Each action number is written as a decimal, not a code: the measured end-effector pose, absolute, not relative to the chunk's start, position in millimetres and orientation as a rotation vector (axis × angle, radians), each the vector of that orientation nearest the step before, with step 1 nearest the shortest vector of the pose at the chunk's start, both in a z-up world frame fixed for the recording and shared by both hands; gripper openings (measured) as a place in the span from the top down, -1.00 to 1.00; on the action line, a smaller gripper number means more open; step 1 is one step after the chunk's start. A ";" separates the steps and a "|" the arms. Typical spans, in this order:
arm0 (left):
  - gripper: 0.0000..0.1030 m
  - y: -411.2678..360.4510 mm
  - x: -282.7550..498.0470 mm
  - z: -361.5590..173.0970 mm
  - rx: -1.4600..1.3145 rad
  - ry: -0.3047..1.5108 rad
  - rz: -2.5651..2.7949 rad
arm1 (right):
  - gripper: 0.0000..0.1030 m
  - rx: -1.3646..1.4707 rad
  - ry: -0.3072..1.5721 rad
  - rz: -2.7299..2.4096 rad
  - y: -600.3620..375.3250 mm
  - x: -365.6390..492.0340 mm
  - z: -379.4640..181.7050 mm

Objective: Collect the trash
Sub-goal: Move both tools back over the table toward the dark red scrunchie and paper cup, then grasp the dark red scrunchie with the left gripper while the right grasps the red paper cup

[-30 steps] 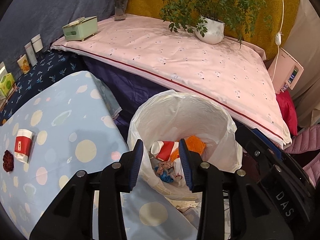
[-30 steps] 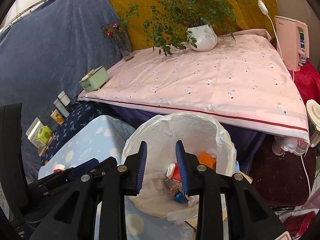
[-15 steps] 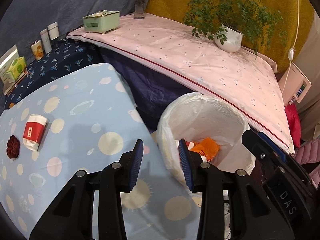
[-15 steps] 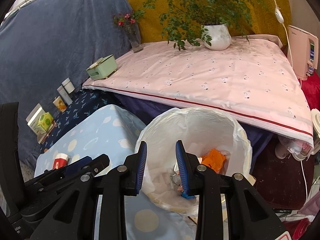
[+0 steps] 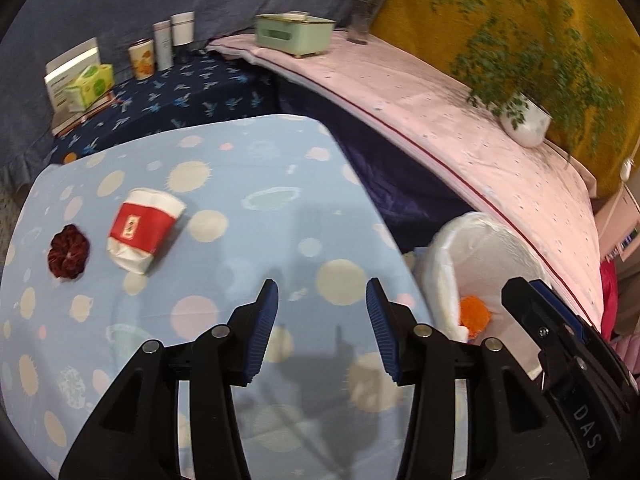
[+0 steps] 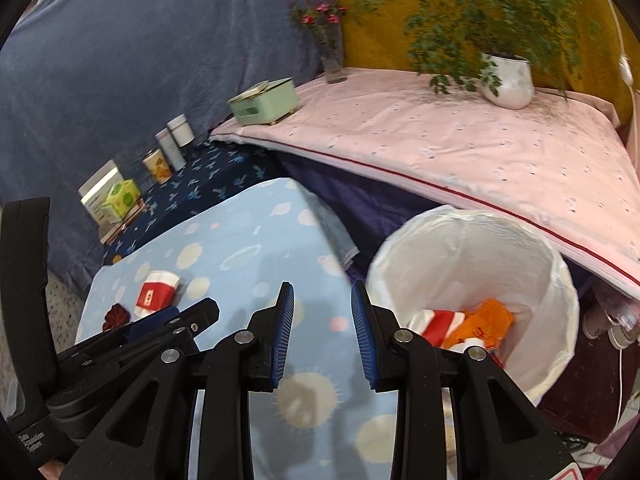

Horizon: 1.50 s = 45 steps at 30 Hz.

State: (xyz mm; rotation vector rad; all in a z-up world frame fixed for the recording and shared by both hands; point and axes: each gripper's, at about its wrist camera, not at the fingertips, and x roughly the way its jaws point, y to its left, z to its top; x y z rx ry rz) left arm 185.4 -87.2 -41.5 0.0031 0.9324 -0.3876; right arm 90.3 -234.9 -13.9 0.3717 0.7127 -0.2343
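My left gripper [image 5: 322,294] has just been opening its jaws, nothing between them, over the blue spotted tablecloth [image 5: 240,184]. My right gripper [image 6: 322,300] stands partly open and empty too. Ahead and left of the left gripper lies a crushed red-and-white paper cup [image 5: 144,234] beside a dark red scrunchie [image 5: 68,251]. Right of both grippers, the white-lined bin [image 6: 472,240] holds another red-and-white cup [image 6: 438,322] and orange wrapping [image 6: 490,320].

Both hand-held grippers [image 5: 322,300] [image 6: 322,304] empty, apart
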 end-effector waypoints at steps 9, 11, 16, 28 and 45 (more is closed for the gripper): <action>-0.12 -2.2 211.4 -56.9 -0.083 0.944 -0.242 | 0.34 0.312 0.766 -0.119 -171.1 125.2 -18.6; -0.25 21.7 216.9 -64.2 -0.087 0.943 -0.182 | 0.08 0.301 0.773 -0.091 -155.4 133.0 -19.9; -0.25 84.2 235.8 -82.3 -0.177 0.983 -0.070 | 0.02 0.274 0.800 -0.034 -120.8 152.8 -26.2; -0.31 181.5 278.2 -98.3 -0.264 0.987 0.069 | 0.02 0.303 0.890 0.066 -58.3 218.6 -60.4; -0.30 198.9 321.2 -141.0 -0.349 1.056 0.055 | 0.02 0.353 0.997 0.056 -31.6 286.1 -111.3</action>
